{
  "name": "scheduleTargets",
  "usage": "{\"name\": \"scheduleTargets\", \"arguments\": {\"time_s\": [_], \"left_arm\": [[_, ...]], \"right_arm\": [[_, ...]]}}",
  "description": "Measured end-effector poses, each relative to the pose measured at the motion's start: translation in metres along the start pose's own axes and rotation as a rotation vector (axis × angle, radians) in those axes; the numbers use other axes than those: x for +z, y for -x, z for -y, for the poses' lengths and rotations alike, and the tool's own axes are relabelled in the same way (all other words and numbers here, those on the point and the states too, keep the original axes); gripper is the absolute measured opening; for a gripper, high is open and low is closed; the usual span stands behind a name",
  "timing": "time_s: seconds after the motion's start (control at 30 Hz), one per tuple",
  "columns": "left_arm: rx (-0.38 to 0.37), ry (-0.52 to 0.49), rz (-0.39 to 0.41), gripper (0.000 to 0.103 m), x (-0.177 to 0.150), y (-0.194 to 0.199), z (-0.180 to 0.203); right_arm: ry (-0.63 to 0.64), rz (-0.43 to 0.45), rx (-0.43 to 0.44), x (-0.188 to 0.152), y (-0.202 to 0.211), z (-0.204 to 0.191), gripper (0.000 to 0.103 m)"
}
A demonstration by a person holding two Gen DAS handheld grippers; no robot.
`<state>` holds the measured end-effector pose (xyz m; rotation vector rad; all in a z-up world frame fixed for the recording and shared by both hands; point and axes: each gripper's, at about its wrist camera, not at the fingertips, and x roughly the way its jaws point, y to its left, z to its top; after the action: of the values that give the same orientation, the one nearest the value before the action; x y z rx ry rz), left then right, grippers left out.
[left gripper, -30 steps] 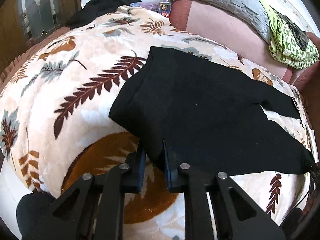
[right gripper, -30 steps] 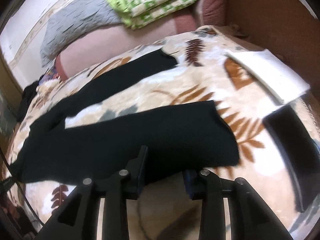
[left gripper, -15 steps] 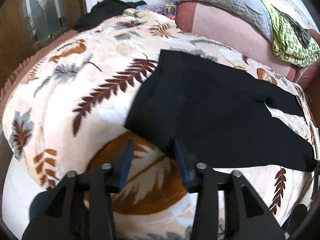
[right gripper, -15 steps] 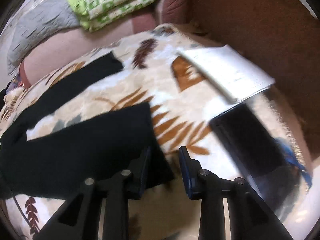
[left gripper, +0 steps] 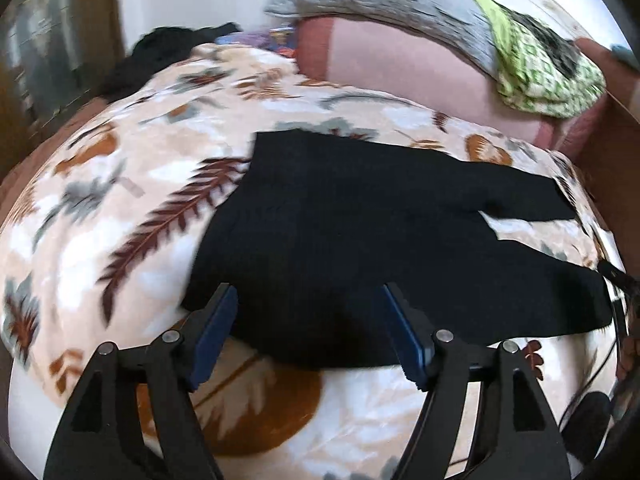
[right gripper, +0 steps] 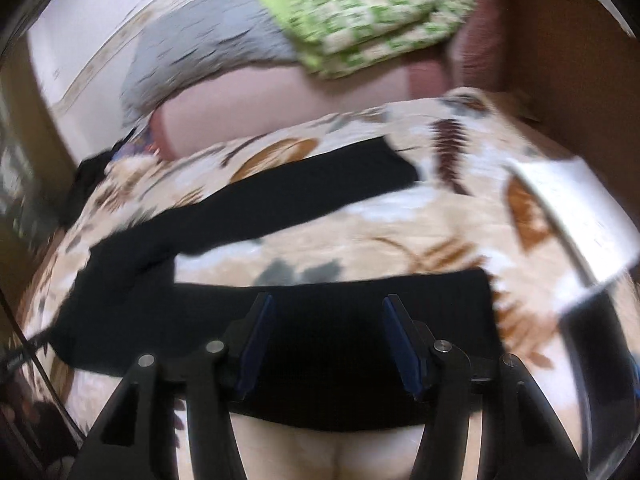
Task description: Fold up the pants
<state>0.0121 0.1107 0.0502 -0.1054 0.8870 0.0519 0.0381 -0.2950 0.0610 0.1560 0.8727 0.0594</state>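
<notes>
Both the left gripper (left gripper: 308, 328) and right gripper (right gripper: 326, 340) are now spreading their jaws wide, having let go of the black pants (left gripper: 360, 232), which are lying flat on the bed's leaf-print blanket (left gripper: 120, 208), legs apart, awaiting a fresh grasp.

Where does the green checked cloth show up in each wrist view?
Left wrist: green cloth at upper right, draped on the grey pillow.
Right wrist: green cloth at top centre, right of the grey pillow.
Shared landmark: black pants spread on the leaf-print blanket.
</notes>
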Motion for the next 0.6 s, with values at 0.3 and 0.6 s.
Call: {"name": "scheduleTargets", "arguments": {"time_s": [0.3,0.6], "left_arm": [[-0.082,-0.160,-0.022,0.079,0.067,-0.052,0.014],[-0.171,-0.316,-0.177,0.084,0.129,-0.131,0.010]], "right_arm": [[0.309,-0.011,0.018,0.071,-0.066,-0.053,0.066],[0.568,-0.097,0.026,0.122,-0.152,-0.081,0.075]]}}
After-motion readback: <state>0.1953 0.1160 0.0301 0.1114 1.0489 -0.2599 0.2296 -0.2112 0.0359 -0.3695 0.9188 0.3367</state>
